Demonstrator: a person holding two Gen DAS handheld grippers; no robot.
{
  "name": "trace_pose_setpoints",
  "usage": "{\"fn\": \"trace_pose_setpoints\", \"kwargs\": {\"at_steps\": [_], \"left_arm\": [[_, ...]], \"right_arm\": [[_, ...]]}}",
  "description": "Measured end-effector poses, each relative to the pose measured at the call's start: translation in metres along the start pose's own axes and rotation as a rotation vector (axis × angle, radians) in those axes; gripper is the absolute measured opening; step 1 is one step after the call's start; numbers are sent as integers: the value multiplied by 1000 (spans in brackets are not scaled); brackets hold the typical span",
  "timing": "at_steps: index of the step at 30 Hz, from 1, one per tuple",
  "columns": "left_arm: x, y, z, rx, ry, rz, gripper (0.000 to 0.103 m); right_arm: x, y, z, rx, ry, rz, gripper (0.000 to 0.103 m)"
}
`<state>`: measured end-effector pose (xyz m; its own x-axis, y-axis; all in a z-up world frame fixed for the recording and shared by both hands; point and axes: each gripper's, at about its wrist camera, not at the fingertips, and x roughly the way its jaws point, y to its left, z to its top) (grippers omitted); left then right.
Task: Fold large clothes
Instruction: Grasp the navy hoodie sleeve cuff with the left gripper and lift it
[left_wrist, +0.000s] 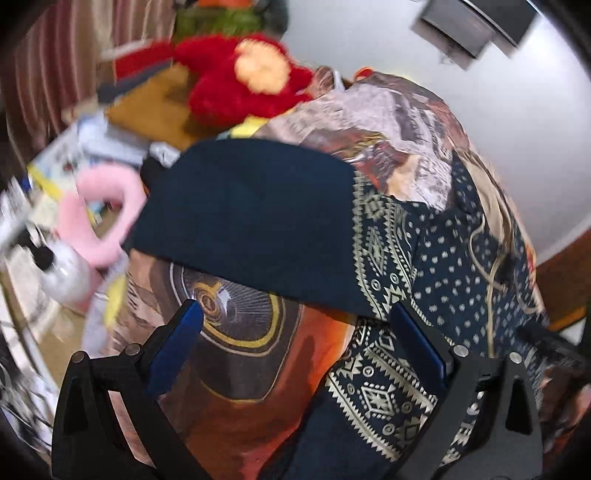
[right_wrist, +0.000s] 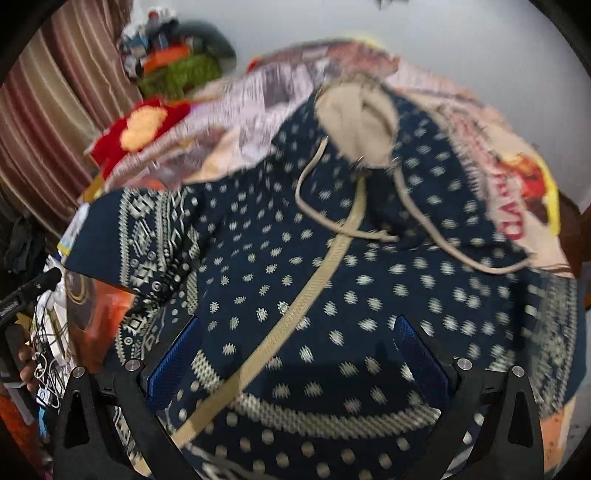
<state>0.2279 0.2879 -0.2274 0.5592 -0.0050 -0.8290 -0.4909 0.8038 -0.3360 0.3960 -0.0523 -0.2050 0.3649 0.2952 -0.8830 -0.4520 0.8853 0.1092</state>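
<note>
Right wrist view: both tongs, right (right_wrist: 295, 354) and left (left_wrist: 295, 336), gaped wide over the navy hoodie (right_wrist: 332, 266); its loose drawstring (right_wrist: 314, 206) could have snagged a finger.

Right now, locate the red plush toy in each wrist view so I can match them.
Left wrist: red plush toy at upper centre-left, behind the hoodie.
Right wrist: upper left, beside the blanket's edge.
Shared landmark: striped curtain along the left of both views.

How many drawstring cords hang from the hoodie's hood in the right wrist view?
2: one cord loops left of the zipper; the other cord trails right across the hoodie. Parts may be hidden under folds.
</note>
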Motion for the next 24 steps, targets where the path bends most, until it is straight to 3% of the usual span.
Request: {"fn": "trace_pose_setpoints", "kwargs": {"at_steps": [3, 9, 13, 16, 20, 24], "left_arm": [[16, 11, 9, -61, 37, -43, 88], [26, 31, 29, -160, 32, -128, 88], [33, 48, 44, -247, 0, -183, 84], [37, 55, 53, -269, -23, -159, 68], [43, 53, 70, -242, -50, -42, 28], [37, 45, 79, -176, -97, 68, 7]], "right_arm": [[27, 7, 11, -22, 59, 17, 103], [64, 32, 35, -117, 131, 39, 103], [93, 52, 46, -167, 196, 98, 103], [114, 63, 49, -174, 249, 135, 103], [133, 75, 49, -188, 261, 133, 103], [138, 84, 46, -248, 255, 114, 103]]}}
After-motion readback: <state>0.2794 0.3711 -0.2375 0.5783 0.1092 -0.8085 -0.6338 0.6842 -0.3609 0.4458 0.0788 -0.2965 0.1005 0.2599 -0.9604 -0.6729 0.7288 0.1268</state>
